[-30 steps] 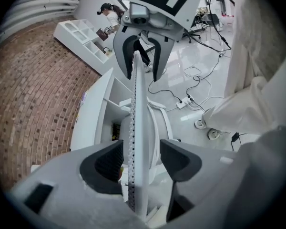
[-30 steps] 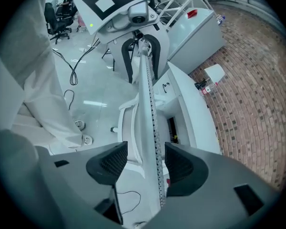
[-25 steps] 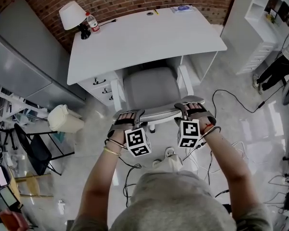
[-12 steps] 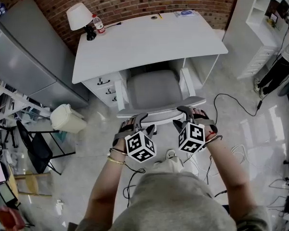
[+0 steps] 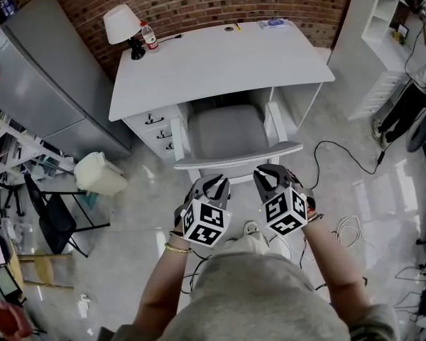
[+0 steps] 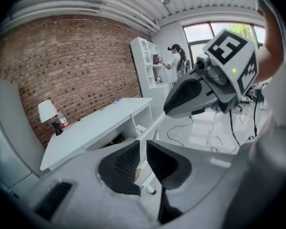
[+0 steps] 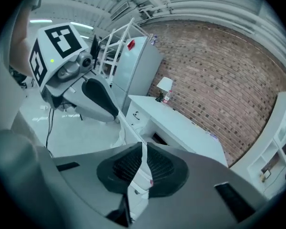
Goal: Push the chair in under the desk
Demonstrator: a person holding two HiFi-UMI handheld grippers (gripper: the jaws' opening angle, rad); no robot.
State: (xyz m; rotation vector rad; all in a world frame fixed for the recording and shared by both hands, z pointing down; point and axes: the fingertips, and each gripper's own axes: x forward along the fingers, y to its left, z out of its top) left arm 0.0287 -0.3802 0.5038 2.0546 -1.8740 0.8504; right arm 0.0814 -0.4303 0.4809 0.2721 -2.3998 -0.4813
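The grey chair (image 5: 226, 132) sits with its seat tucked under the white desk (image 5: 213, 59); its backrest rail (image 5: 238, 163) stands just outside the desk's front edge. My left gripper (image 5: 214, 183) and right gripper (image 5: 268, 174) hover side by side just behind that rail, apart from it. Both pairs of jaws have just been closing and now stand nearly together with nothing between them. In the left gripper view the left gripper (image 6: 142, 149) shows only a thin slit, with the right gripper (image 6: 174, 106) beside it. The right gripper view shows the right gripper (image 7: 142, 151) the same way.
A lamp (image 5: 122, 21) and a bottle (image 5: 150, 36) stand at the desk's back left. Drawers (image 5: 153, 130) fill its left side. A white bin (image 5: 99, 175), a grey cabinet (image 5: 42, 77) and a black folding chair (image 5: 53, 219) stand at left. Cables (image 5: 341, 155) cross the floor at right.
Both grippers have come off the chair's backrest rail, drawn back toward me and risen, rolling as they went. Their jaws have gone from wide open to nearly together.
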